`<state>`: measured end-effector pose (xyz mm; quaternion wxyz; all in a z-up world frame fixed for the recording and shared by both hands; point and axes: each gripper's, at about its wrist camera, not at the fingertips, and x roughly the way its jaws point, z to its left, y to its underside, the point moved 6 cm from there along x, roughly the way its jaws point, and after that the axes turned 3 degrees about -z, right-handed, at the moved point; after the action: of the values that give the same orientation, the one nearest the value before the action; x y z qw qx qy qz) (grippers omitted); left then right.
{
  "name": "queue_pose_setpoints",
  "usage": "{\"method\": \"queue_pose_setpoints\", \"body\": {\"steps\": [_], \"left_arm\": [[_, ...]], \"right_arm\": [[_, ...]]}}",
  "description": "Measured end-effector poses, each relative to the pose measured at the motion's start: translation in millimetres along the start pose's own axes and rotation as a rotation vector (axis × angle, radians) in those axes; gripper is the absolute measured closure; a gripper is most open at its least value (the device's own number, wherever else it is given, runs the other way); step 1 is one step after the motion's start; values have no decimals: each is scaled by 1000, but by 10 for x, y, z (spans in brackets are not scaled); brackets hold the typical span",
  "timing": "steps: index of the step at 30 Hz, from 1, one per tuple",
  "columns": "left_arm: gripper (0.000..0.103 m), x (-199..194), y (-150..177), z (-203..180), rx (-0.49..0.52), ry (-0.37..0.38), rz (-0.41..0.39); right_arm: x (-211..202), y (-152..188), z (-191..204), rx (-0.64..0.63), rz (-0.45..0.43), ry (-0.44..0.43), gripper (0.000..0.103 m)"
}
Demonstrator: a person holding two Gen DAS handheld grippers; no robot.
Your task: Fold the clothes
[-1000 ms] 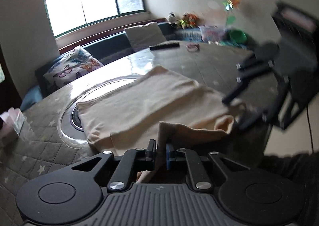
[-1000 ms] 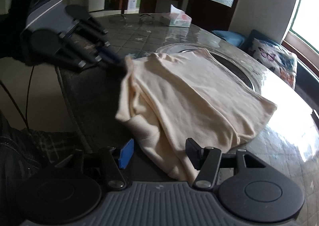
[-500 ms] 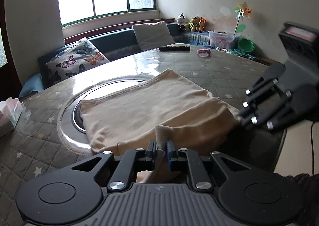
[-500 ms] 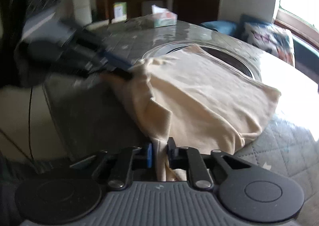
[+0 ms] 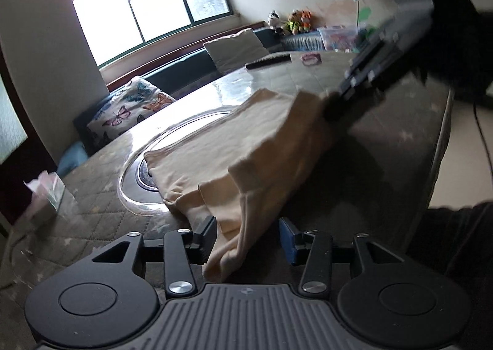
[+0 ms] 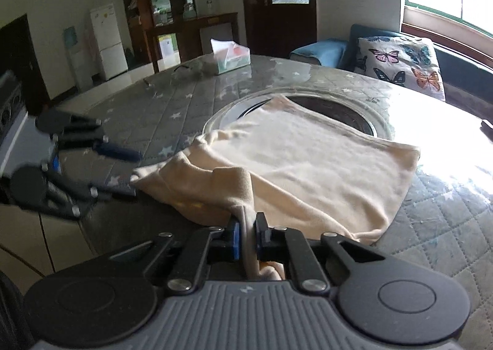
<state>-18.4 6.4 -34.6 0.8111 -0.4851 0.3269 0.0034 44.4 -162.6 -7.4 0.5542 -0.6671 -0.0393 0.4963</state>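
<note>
Cream garment [image 6: 308, 158] lies part-folded on the quilted round table [image 6: 172, 103], over its glass turntable [image 6: 363, 112]. Soft, light and limp, it will sag unless held at corners or a hem. Right gripper [image 6: 246, 234], at its six o'clock edge, pinches a bunched fold. Left gripper [image 5: 246, 237] is opening, cloth loose between its jaws.

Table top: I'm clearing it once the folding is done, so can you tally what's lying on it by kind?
Cream garment: 1
Tissue boxes: 1
Remote controls: 1
Small pink items: 1
Total: 4
</note>
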Motion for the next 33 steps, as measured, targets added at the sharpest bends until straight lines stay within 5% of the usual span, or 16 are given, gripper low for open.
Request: {"method": "queue_pose_setpoints", "body": {"steps": [4, 6, 9, 25, 33], "left_arm": [[59, 108, 66, -2, 42, -36, 24], [79, 131, 80, 16, 50, -51, 19], [91, 105, 50, 62, 15, -54, -7], [92, -732, -397, 32, -85, -28, -118], [93, -261, -699, 401, -116, -57, -91]], "right_arm": [[-27, -60, -26, 18, -24, 15, 95], [-43, -78, -35, 23, -34, 21, 95], [-50, -93, -37, 29, -46, 30, 96], [-703, -36, 193, 11, -137, 8, 96], [-683, -269, 26, 7, -167, 47, 96]]}}
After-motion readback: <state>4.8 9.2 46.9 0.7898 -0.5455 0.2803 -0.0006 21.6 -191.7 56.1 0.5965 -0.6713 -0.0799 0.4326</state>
